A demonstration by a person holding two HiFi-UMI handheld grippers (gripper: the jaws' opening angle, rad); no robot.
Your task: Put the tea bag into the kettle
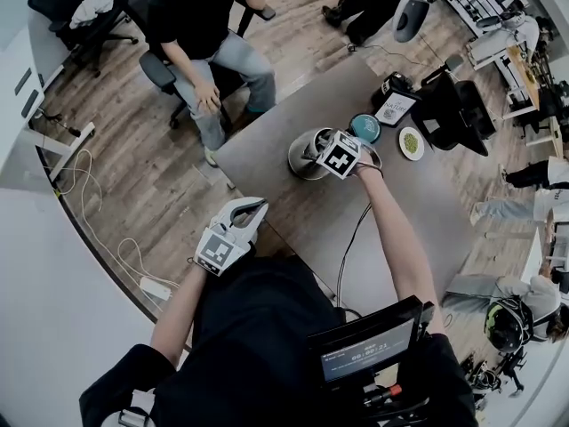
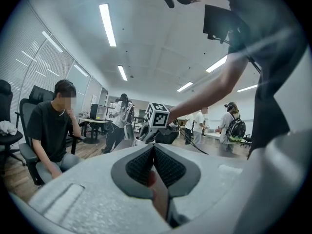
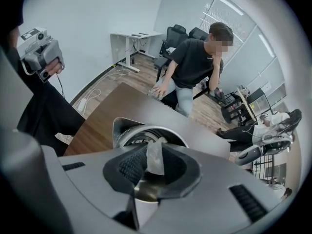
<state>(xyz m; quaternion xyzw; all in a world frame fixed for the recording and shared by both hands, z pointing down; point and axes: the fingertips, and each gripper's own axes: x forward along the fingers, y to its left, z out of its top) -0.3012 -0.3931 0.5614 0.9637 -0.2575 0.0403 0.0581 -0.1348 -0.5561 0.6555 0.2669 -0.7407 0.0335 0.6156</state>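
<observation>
While the right gripper (image 3: 153, 154) pinches the tea bag (image 3: 157, 164) just above the open kettle (image 3: 141, 130), only the drop seems left to do; the left gripper (image 1: 252, 212), jaws together and empty, hangs at the kettle's 7 o'clock.

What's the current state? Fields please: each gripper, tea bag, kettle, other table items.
right gripper: shut on tea bag, pointing down at the kettle
left gripper: shut, nothing in it, held off the table's near edge
tea bag: pinched between the right pads, over the kettle opening
kettle: on the table, mouth open
nearby: teal disc, small dish of green leaves
</observation>
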